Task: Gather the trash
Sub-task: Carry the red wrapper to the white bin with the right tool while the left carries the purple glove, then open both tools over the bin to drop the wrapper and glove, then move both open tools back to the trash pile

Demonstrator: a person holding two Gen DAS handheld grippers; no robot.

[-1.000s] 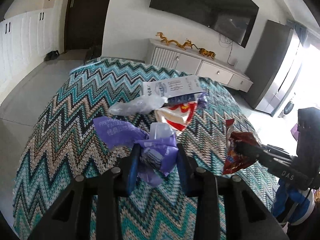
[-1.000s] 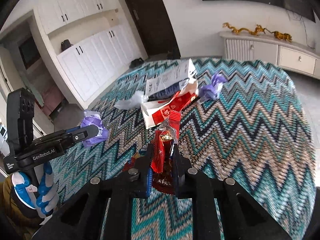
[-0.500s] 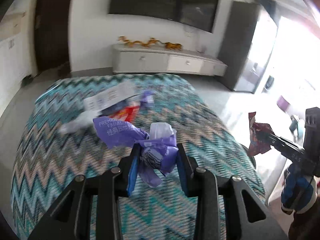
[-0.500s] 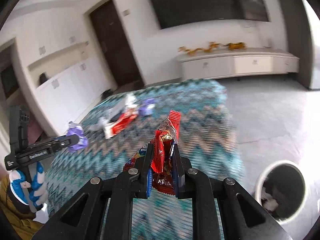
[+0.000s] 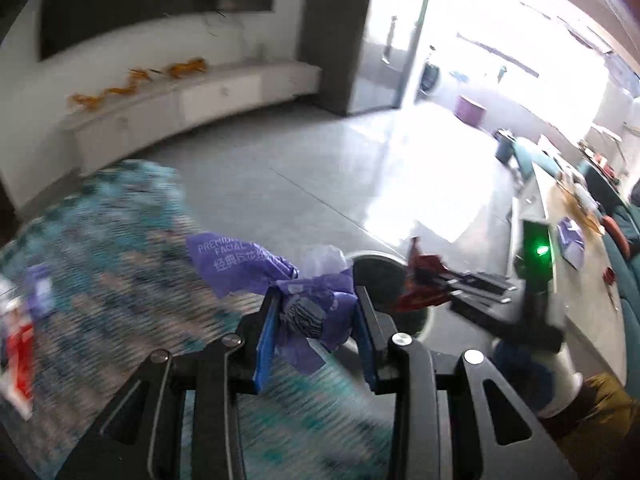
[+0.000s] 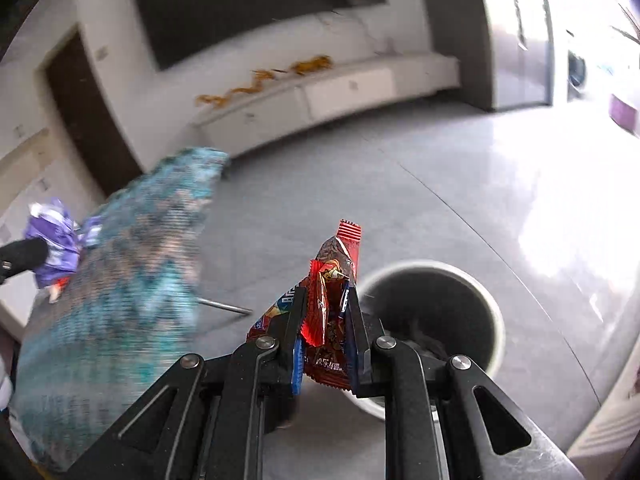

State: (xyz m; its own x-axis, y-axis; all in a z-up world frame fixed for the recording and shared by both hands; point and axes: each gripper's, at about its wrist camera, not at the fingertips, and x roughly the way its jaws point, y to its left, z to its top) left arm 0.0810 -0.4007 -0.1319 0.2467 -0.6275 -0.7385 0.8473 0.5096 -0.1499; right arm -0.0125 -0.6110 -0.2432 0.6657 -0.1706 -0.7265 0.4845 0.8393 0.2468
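Beside the bin (image 6: pixel 496 312), which has come into view since I left the tablecloth (image 6: pixel 120 280): right gripper (image 6: pixel 325 332) clamped on red snack wrappers (image 6: pixel 332 304), near its rim; left gripper (image 5: pixel 316 320) clamped on purple tissue packaging (image 5: pixel 312 292), further back; drop comes next, I judge.

Zigzag cloth (image 5: pixel 100 272) motion-blurred, bin (image 6: pixel 440 312) contents dark — unreadable, red packet (image 5: pixel 16 356) cut off at left edge

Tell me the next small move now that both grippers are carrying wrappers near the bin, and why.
Probably carry the right gripper forward over the round bin before releasing. Its red snack wrappers hang at the near rim, not yet over the opening. The left gripper, shut on the purple tissue wrapper, can follow.
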